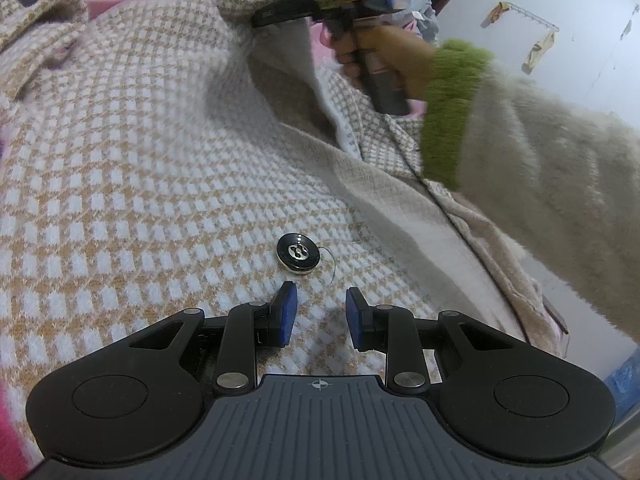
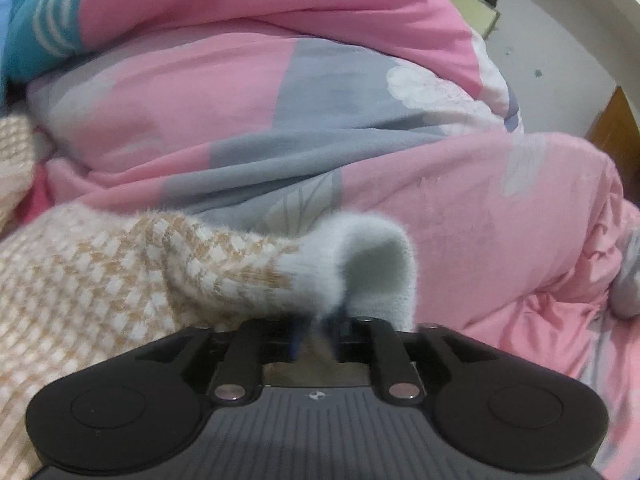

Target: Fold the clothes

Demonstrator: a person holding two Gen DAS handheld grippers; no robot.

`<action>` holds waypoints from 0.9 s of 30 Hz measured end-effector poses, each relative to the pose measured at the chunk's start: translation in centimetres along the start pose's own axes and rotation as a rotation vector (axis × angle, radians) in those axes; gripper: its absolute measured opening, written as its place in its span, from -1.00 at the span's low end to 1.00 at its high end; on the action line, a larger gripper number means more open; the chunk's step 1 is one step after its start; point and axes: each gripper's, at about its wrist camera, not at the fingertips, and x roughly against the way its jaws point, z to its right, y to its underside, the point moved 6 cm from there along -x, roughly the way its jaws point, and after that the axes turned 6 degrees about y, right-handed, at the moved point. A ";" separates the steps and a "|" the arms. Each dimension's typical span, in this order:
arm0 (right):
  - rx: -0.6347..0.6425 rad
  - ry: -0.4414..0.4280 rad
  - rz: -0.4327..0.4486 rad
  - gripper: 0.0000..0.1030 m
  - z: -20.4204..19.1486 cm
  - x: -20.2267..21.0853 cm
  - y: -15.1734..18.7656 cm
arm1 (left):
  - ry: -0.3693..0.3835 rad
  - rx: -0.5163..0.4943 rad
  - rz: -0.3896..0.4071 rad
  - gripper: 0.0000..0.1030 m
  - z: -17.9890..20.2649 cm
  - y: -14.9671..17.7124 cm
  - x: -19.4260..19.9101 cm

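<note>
A tan-and-white checked knit cardigan (image 1: 140, 140) lies spread on the bed, with a black button (image 1: 298, 256) on its front. My left gripper (image 1: 320, 312) hovers open just short of that button, its blue pads apart with nothing between them. At the top of the left wrist view, my right gripper (image 1: 258, 20) holds a fold of the cardigan up, showing its pale inside. In the right wrist view the cardigan (image 2: 100, 280) ends in a fuzzy white edge (image 2: 360, 264), which bunches down between the jaws of my right gripper (image 2: 316, 332). The pads there are mostly hidden and blurred.
A puffy pink and grey quilt (image 2: 280, 100) is heaped behind the cardigan. A hand (image 1: 384, 56) with a green cuff and a beige fuzzy sleeve (image 1: 540, 200) reaches in from the right. A white wall (image 1: 580, 60) stands to the right of the bed.
</note>
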 end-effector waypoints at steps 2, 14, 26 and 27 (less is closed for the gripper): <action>0.033 -0.024 -0.020 0.04 0.2 1.7 0.5 | 0.000 0.000 0.000 -0.49 0.1 -0.1 -0.2; -0.484 -0.064 -0.006 0.26 12.2 26.2 9.1 | 0.011 0.018 0.007 -0.48 -0.2 -0.6 0.3; -1.400 0.011 -0.024 0.48 18.5 55.2 34.6 | -0.008 0.086 0.201 -0.22 2.0 -0.9 6.7; -1.474 -0.017 -0.032 0.50 17.8 55.0 36.6 | -0.003 0.099 0.200 -0.22 2.7 -0.3 7.7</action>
